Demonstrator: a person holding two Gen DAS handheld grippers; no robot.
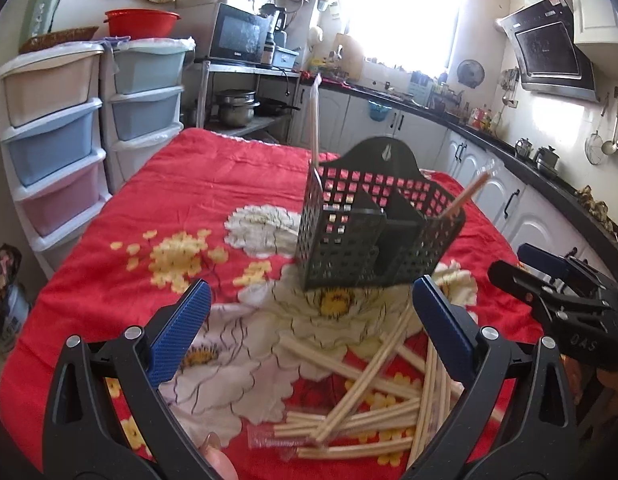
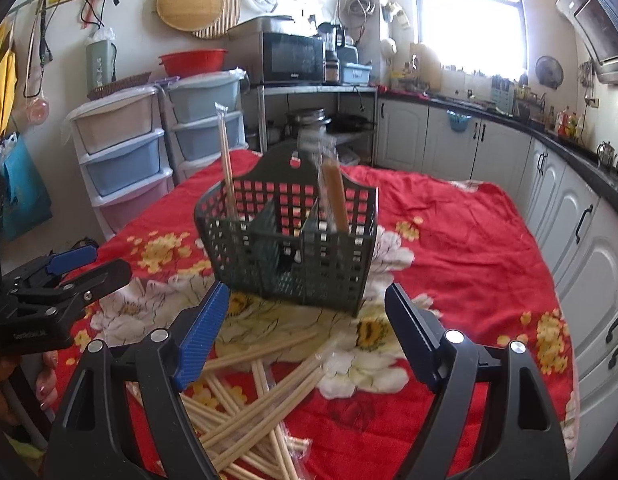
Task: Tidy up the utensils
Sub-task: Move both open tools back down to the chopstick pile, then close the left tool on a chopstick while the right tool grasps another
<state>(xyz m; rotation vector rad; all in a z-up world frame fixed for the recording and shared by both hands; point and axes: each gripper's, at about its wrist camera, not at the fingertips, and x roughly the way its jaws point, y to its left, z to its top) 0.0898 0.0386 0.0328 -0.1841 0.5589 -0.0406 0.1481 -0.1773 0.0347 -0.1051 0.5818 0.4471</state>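
- Black basket (image 1: 373,236) upright on the worktop's red flowered cloth (image 1: 121,216), split into compartments.
- 1 wrapped pair of chopsticks (image 2: 227,168) standing in its left compartment, another (image 2: 336,196) leaning in the right.
- Loose chopsticks (image 1: 361,416) heaped just in front of the basket.
- Left gripper (image 1: 309,332): fingers apart, nothing between.
- Right gripper (image 2: 307,332): fingers apart, empty, above the heap.

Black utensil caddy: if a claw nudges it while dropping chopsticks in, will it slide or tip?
The black utensil caddy looks light: perforated plastic, almost empty. It would probably slide or drag the soft red tablecloth. The tall wrapped chopsticks standing in its end compartment may lever it toward tipping.
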